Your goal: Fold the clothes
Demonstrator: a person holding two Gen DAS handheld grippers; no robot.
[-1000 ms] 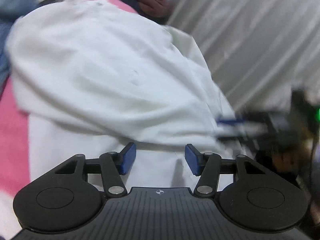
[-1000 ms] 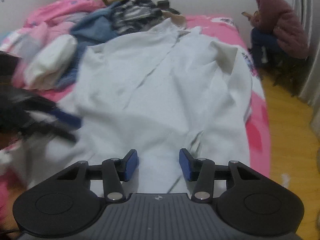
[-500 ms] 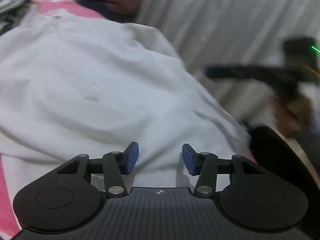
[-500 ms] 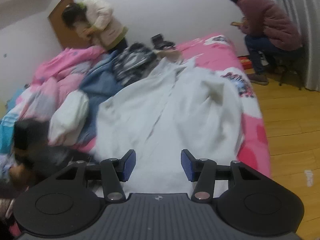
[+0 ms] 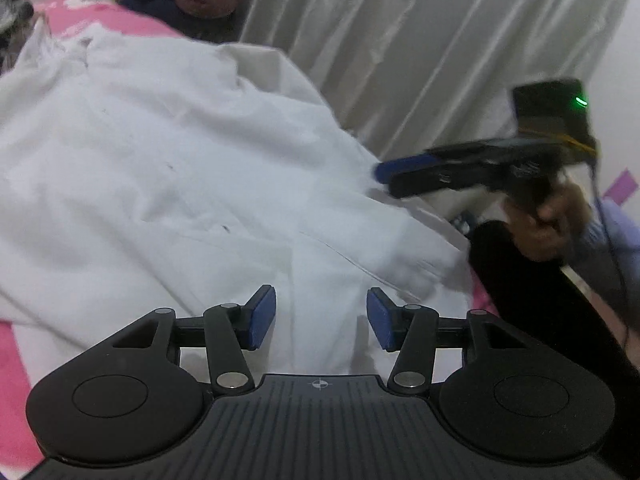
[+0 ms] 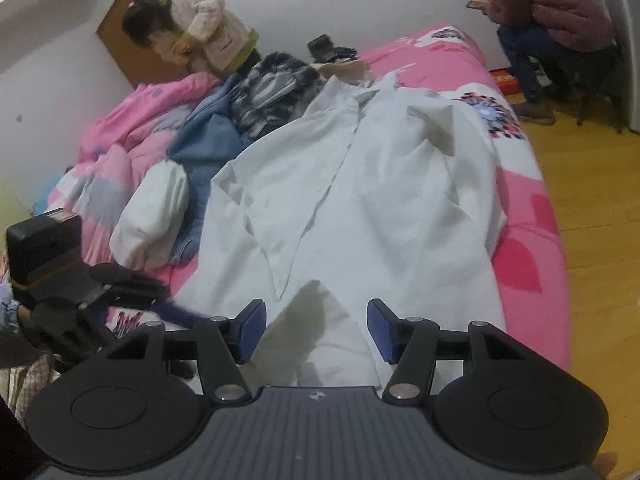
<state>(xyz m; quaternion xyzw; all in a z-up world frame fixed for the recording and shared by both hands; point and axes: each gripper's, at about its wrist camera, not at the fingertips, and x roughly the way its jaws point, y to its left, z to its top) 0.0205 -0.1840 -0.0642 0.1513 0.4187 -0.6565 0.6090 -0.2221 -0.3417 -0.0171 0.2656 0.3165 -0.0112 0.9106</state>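
A white garment (image 6: 380,200) lies spread lengthwise on the pink bed (image 6: 528,264), its near hem just under both grippers. My left gripper (image 5: 320,316) hovers over the hem (image 5: 312,272) with its blue pads apart and nothing pinched between them. My right gripper (image 6: 316,328) hangs above the hem's middle; its jaws are opening and only loose cloth shows in the gap. In the left wrist view the right gripper (image 5: 404,170) appears from the side, held by a hand (image 5: 556,220). The left gripper (image 6: 176,310) shows low on the left of the right wrist view.
A heap of clothes (image 6: 224,128) and pink bedding (image 6: 132,140) fills the bed's left side. One person (image 6: 200,36) stands at the far end, another (image 6: 548,12) sits at the right. Wooden floor (image 6: 592,200) lies right of the bed; pale curtains (image 5: 420,48) hang behind it.
Both grippers have lifted and drawn back from the garment, so more of the bed and room shows. The right pads stand wider apart than before, and the left pads slightly closer.
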